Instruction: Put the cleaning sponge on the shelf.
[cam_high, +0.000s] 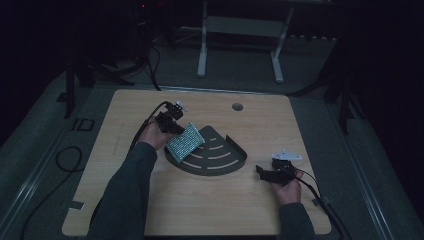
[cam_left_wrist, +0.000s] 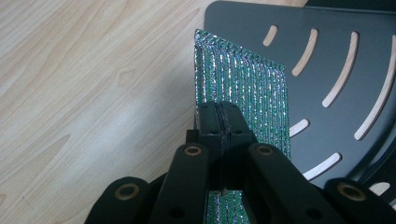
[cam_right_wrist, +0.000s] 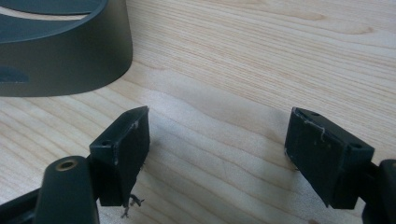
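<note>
From the high view, a pale wooden table (cam_high: 125, 200) carries a dark fan-shaped tray (cam_high: 222, 162) with curved slots, sitting near the table's middle. The left gripper (cam_high: 176, 127) is over the tray's left corner, its jaws pinching a green glittery sponge (cam_high: 185, 141) that hangs tilted, with its lower edge over the tray's left rim. The right gripper (cam_high: 261, 171) rests low near the table's right edge, just right of the tray's curved wall and apart from it. A round hole (cam_high: 237, 106) shows near the table's far edge. No writing can be read on anything (the light is dim).

In the left gripper view, the jaws are pressed together on the sponge (cam_left_wrist: 243, 88), clamping its near edge; the sponge stands up on edge past the tips, with its shiny green ribs running lengthwise. Behind it lies the slotted tray (cam_left_wrist: 327, 42), with bare wood to the left.

In the right gripper view, the jaws stand spread wide with nothing between them, over bare wood grain. The tray's curved wall (cam_right_wrist: 65, 60) rises at the upper left, well clear of the left jaw.
</note>
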